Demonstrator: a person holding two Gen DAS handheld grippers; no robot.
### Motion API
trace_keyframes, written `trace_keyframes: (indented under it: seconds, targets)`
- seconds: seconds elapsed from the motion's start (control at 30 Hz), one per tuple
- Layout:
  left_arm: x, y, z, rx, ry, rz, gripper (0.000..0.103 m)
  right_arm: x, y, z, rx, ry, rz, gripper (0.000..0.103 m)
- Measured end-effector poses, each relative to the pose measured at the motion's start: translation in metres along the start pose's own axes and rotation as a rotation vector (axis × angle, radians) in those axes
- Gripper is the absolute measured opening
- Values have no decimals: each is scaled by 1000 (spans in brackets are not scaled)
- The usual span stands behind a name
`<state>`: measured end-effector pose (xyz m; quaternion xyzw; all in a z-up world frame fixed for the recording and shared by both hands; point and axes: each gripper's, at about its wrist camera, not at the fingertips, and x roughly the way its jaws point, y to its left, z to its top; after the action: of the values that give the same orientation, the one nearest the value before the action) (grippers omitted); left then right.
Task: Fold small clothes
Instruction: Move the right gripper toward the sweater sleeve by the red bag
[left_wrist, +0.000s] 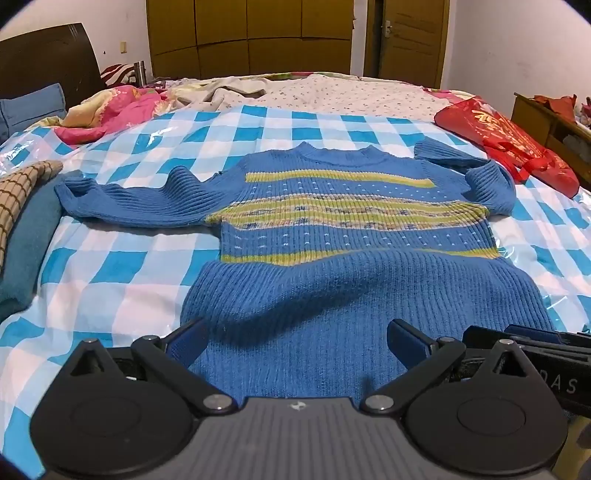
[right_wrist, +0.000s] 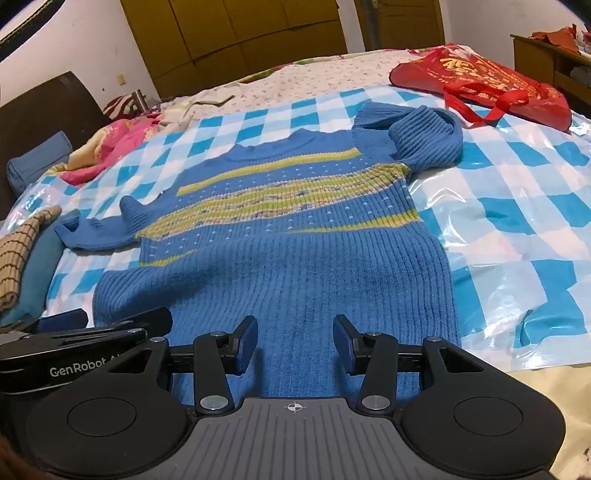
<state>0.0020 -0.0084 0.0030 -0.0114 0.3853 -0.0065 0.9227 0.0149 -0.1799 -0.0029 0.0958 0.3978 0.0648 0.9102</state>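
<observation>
A small blue knitted sweater (left_wrist: 332, 229) with yellow-green stripes lies flat, front up, on a blue-and-white checked sheet (left_wrist: 122, 258). Its left sleeve is stretched out to the left and its right sleeve is folded back on itself. My left gripper (left_wrist: 295, 343) is open over the sweater's bottom hem, with a blue-padded finger on each side. My right gripper (right_wrist: 295, 345) is open too, just over the hem of the sweater (right_wrist: 295, 229), right of the left one. The right gripper (left_wrist: 535, 343) shows at the right edge of the left wrist view.
A red bag (left_wrist: 509, 144) lies at the sheet's far right. A brown checked cloth on a teal garment (left_wrist: 26, 229) sits at the left. Pink bedding (left_wrist: 122, 107) is bunched at the far left by the headboard. A wooden cabinet (left_wrist: 546, 118) stands right of the bed.
</observation>
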Motion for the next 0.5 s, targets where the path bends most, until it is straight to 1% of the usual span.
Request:
trace_keyframes:
  seconds: [0.33,0.5]
  targets:
    - [1,-4,4,16,-8,0,103,0,-2,3,1,-4,-1,45]
    - [1,-11,11,27,-23,-9,103,-2,-6,8,0,-17,-7,45]
